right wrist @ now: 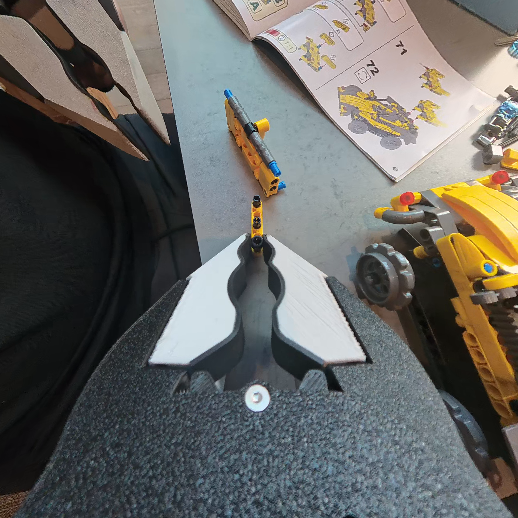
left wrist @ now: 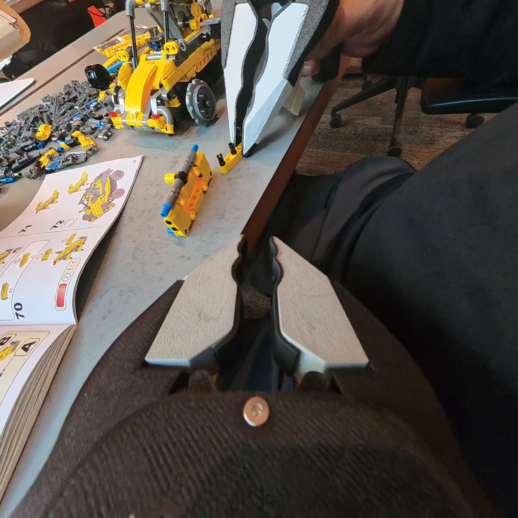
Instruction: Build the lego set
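Observation:
My right gripper (right wrist: 257, 243) is shut on the near end of a small yellow beam (right wrist: 256, 215) with black pins, which lies on the grey table (right wrist: 308, 196). In the left wrist view the right gripper (left wrist: 240, 147) stands upright on this beam (left wrist: 228, 162). A yellow block assembly (left wrist: 187, 196) with a grey axle and blue ends lies just beyond it; it also shows in the right wrist view (right wrist: 253, 143). My left gripper (left wrist: 258, 244) is empty, its jaws a narrow gap apart, over the table's front edge. It shows at top left in the right wrist view (right wrist: 157, 150).
A large yellow vehicle model (left wrist: 157, 84) (right wrist: 462, 252) stands near the right gripper. An open instruction booklet (left wrist: 42, 252) (right wrist: 364, 70) and a pile of loose parts (left wrist: 42, 126) lie farther in. A person's hand (left wrist: 364, 30) and dark-clothed lap (left wrist: 420, 266) sit beyond the table edge (left wrist: 280, 182). The left gripper's tips are roughly 10 centimetres from the right gripper's.

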`<action>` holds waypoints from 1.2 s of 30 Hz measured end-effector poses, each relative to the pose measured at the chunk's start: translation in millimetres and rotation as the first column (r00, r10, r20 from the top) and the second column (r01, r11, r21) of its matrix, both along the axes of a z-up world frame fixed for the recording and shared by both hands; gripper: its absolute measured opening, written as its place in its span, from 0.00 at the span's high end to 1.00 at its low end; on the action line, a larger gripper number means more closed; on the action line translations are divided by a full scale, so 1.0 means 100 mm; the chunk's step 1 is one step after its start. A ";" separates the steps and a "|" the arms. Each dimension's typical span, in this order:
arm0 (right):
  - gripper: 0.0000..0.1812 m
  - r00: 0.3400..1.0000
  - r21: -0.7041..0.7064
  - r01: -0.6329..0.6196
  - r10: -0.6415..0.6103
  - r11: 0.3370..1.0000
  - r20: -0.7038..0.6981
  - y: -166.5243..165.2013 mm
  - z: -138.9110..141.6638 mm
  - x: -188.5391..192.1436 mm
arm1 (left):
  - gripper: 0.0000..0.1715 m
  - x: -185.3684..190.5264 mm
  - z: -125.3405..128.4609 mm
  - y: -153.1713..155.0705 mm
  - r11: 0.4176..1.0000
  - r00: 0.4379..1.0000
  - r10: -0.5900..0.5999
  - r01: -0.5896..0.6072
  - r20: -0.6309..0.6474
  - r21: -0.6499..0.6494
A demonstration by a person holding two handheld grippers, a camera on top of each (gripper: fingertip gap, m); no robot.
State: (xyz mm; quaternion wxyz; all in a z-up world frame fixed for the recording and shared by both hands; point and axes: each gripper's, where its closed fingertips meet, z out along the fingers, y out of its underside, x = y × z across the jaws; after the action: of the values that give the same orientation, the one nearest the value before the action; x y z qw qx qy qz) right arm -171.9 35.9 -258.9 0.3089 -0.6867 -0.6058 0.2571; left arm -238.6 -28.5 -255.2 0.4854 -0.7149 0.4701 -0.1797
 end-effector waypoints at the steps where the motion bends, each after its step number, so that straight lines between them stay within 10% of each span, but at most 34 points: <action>1: 0.96 1.000 0.005 0.001 -0.001 1.000 0.000 0.00 0.00 0.00 | 0.93 0.00 0.01 0.00 1.000 1.000 -0.002 0.002 0.003 -0.002; 36: 0.96 1.000 0.001 -0.014 0.014 1.000 0.000 -0.02 0.00 0.00 | 0.92 0.13 -0.08 -0.12 0.999 0.998 -0.053 0.052 -0.042 -0.005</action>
State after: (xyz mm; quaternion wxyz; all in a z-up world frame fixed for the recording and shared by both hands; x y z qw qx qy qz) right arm -172.1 33.8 -259.1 0.3073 -0.6823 -0.6107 0.2590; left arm -225.5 -40.5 -263.3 0.4691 -0.7068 0.4985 -0.1782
